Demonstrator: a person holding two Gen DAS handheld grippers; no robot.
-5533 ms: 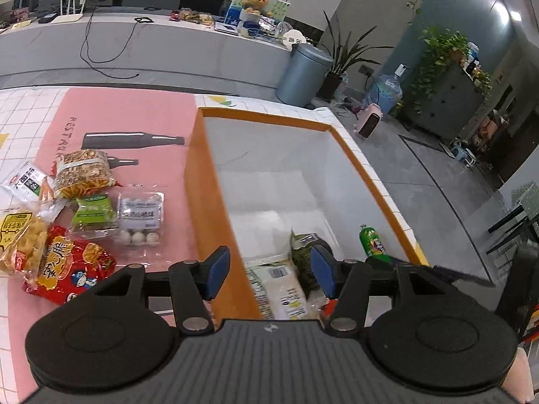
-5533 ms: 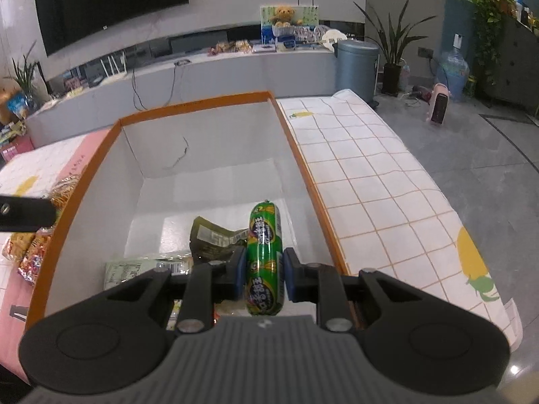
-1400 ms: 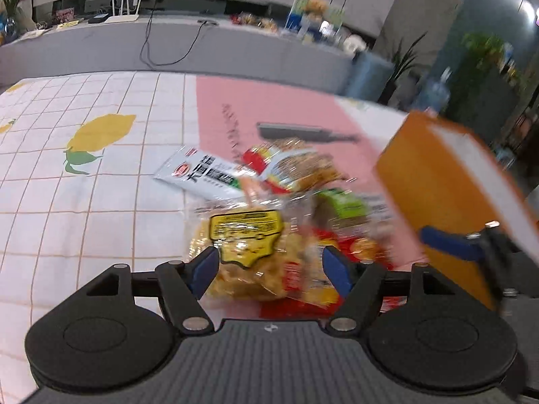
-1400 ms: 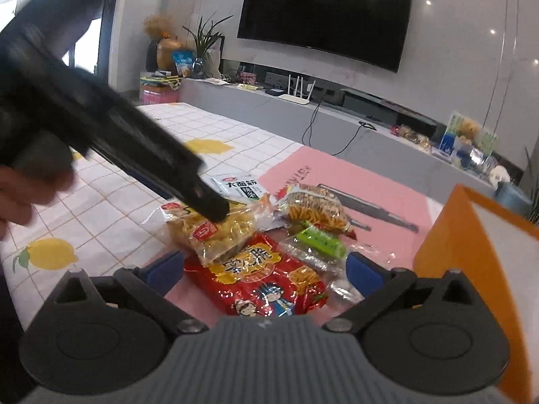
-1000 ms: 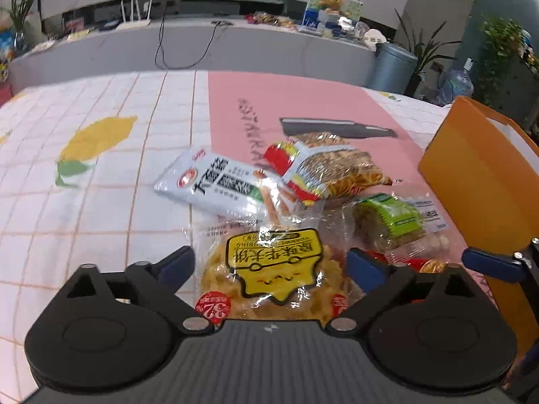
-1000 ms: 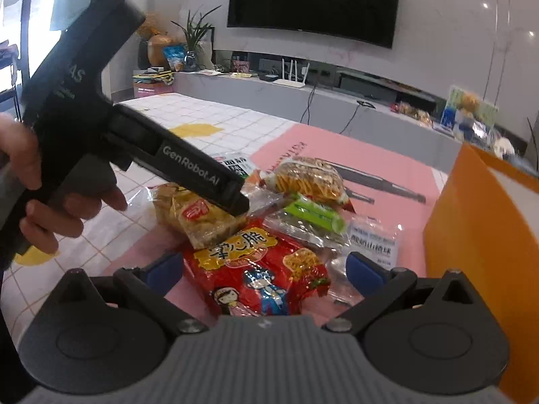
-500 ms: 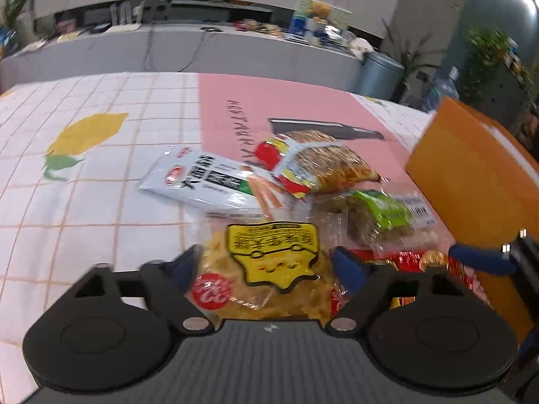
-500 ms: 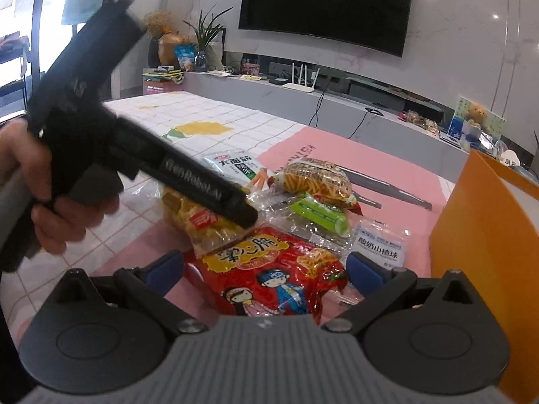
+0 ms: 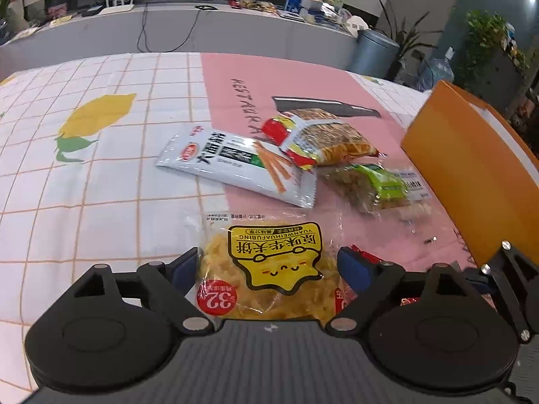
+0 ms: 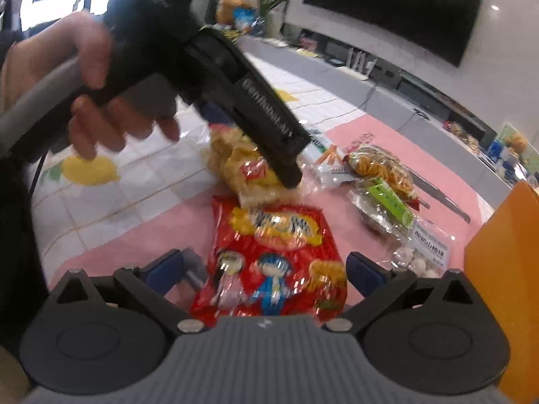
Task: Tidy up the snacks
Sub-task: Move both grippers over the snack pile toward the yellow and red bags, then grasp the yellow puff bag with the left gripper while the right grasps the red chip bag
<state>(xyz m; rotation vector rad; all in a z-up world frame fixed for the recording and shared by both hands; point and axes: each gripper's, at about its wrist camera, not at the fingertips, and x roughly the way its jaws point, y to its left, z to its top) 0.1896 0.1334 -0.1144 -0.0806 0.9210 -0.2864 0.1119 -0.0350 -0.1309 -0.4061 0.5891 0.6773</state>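
A clear bag of yellow crisps with a yellow label lies on the tablecloth. My left gripper straddles it, jaws opening wide, blue pads at the bag's two sides. In the right wrist view a hand holds that gripper, and one of its fingers reaches down onto the same bag. My right gripper is open over a red snack bag with cartoon figures, its pads standing clear on both sides.
Beyond the crisps lie a white packet of stick snacks, a red-edged noodle snack bag, a green-labelled packet and a packet of white balls. The orange box stands at the right.
Both grippers left the orange box and came over the snack pile. Over the last second the left came down around the crisp bag, and the right rolled and closed in on the red bag.
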